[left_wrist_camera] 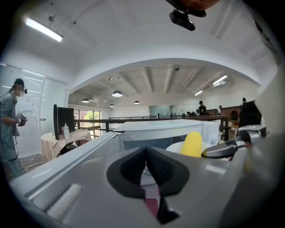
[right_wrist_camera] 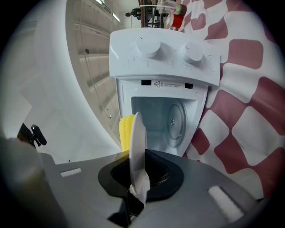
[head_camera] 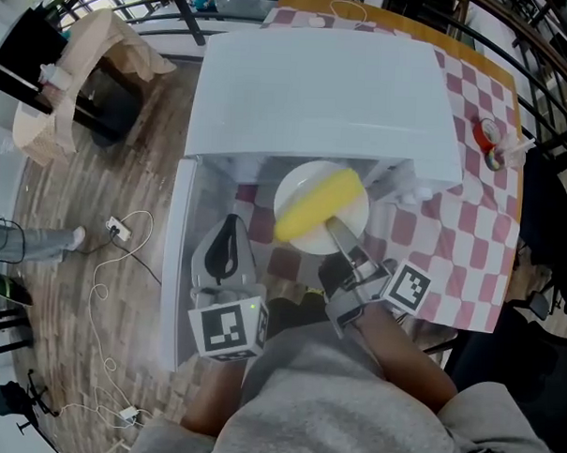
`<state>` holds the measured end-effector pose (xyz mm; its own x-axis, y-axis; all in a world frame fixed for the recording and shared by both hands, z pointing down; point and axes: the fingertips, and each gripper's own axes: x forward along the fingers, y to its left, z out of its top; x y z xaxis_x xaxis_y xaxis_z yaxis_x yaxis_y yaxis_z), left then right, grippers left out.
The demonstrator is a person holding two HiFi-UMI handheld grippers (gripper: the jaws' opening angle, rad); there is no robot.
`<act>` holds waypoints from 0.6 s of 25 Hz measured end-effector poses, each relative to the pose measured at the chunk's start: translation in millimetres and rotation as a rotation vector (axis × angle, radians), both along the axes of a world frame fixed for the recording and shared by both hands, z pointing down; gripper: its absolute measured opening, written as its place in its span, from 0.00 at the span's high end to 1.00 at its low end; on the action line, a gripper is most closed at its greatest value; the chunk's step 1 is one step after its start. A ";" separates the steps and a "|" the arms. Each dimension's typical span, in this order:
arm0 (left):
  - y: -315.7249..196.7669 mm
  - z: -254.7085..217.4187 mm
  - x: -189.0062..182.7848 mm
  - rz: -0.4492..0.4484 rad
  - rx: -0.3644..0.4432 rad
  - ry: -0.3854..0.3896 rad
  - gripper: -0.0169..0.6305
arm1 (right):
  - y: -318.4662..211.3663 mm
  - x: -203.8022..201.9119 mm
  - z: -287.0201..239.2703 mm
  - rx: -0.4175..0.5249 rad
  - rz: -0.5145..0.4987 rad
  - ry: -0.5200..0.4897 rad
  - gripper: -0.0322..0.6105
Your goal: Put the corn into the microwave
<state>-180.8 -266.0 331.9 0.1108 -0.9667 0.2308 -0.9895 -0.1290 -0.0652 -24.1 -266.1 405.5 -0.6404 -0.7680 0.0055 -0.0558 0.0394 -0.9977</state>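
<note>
Your right gripper point(head_camera: 339, 233) pinches the rim of the stiff plate point(head_camera: 295, 186) at frame centre; hold it level, because the loose corn point(head_camera: 318, 205) may roll.

The corn point(head_camera: 320, 206) lay on a plate point(head_camera: 304, 180) at frame centre, before the microwave point(head_camera: 318, 91) on the table point(head_camera: 472, 210), its door point(head_camera: 181, 263) at lower left.
</note>
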 end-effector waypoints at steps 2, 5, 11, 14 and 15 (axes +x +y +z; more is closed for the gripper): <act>-2.4 0.6 0.9 -0.001 -0.001 -0.004 0.96 | -5.8 -0.1 4.0 0.002 0.001 0.002 0.90; -5.0 0.2 2.0 -0.003 -0.001 -0.008 0.96 | -13.7 -1.1 8.6 0.005 0.001 0.011 0.90; -10.8 -2.0 3.0 -0.013 0.008 -0.014 0.96 | -27.2 -3.5 20.8 -0.003 -0.006 0.025 0.90; -11.2 -3.7 1.6 -0.018 0.011 -0.017 0.96 | -31.9 -5.7 28.0 -0.014 -0.004 0.029 0.90; -11.3 -4.0 1.1 -0.019 0.011 -0.018 0.96 | -33.5 -6.4 30.8 -0.018 -0.004 0.032 0.90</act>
<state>-179.7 -277.4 327.9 0.0885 -0.9711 0.2217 -0.9904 -0.1095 -0.0844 -30.5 -299.5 436.3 -0.6426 -0.7652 0.0397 -0.0875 0.0218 -0.9959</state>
